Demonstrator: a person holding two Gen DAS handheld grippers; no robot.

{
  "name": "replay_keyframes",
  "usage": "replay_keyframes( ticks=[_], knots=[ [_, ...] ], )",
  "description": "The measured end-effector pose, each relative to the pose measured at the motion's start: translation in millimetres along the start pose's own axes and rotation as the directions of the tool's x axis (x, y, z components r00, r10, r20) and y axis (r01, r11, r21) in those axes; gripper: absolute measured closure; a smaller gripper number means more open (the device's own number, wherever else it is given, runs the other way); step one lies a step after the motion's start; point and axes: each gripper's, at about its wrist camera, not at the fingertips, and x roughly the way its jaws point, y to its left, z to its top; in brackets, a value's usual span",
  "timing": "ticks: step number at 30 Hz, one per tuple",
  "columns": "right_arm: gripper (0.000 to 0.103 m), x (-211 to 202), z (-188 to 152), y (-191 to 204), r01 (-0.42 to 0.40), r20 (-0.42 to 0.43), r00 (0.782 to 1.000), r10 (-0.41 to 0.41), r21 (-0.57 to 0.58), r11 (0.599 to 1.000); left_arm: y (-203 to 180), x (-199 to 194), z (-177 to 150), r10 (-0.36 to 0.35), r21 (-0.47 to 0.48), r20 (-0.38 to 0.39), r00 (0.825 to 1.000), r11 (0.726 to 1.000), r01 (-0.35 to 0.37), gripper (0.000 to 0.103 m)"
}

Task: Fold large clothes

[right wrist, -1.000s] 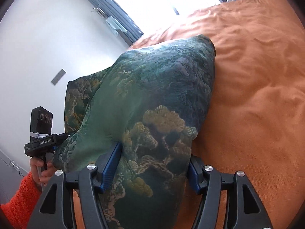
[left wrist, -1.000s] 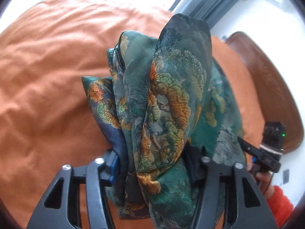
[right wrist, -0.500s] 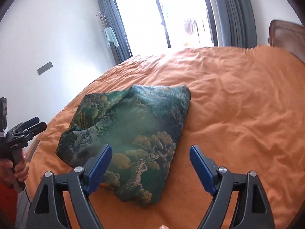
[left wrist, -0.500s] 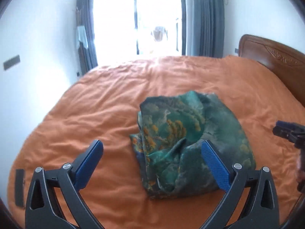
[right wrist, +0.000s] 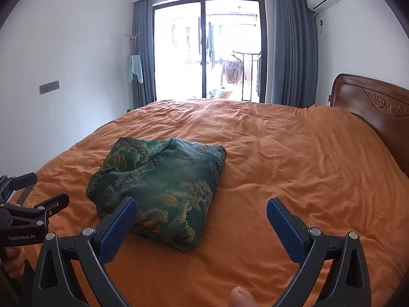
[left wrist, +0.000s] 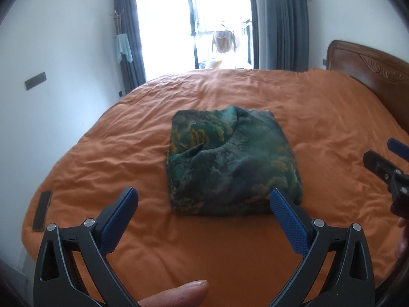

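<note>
A green patterned garment [left wrist: 230, 161] lies folded into a compact bundle on the orange bedspread [left wrist: 319, 117]; it also shows in the right wrist view [right wrist: 163, 186]. My left gripper [left wrist: 203, 202] is open and empty, drawn back in front of the bundle's near edge. My right gripper [right wrist: 202, 211] is open and empty, back from the bundle, which lies ahead and to its left. The right gripper also shows at the right edge of the left wrist view [left wrist: 383, 158], and the left gripper at the left edge of the right wrist view [right wrist: 33, 192].
A dark flat phone-like object [left wrist: 42, 209] lies near the bed's left edge. A wooden headboard [right wrist: 375, 107] stands at the right. A glass balcony door [right wrist: 207, 51] with grey curtains is behind the bed. White walls flank the bed.
One second ago both grippers were shut on the garment, held up. They let go of it, opened wide and pulled back and up; the garment now lies folded on the bed.
</note>
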Motion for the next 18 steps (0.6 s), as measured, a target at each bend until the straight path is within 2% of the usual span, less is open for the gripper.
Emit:
replay_keyframes(
  ticks=[8, 14, 18],
  knots=[
    [0.000, -11.9, -12.6, 17.5, 0.035, -0.041, 0.999, -0.036, -0.013, 0.999, -2.0, -14.1, -4.9, 0.069, -0.021, -0.003, 0.998, 0.997, -0.069, 0.000],
    [0.000, -23.9, -11.9, 26.0, 0.033, -0.063, 0.997, -0.034, -0.014, 0.999, 3.4, -23.7, -3.4, 0.032, -0.058, -0.025, 0.999, 0.998, -0.034, 0.000],
    [0.000, -34.9, -11.1, 34.0, 0.031, -0.082, 0.996, -0.032, -0.023, 0.999, 2.4, -31.0, -2.8, 0.044, -0.052, -0.031, 0.999, 0.998, -0.045, 0.000]
  ],
)
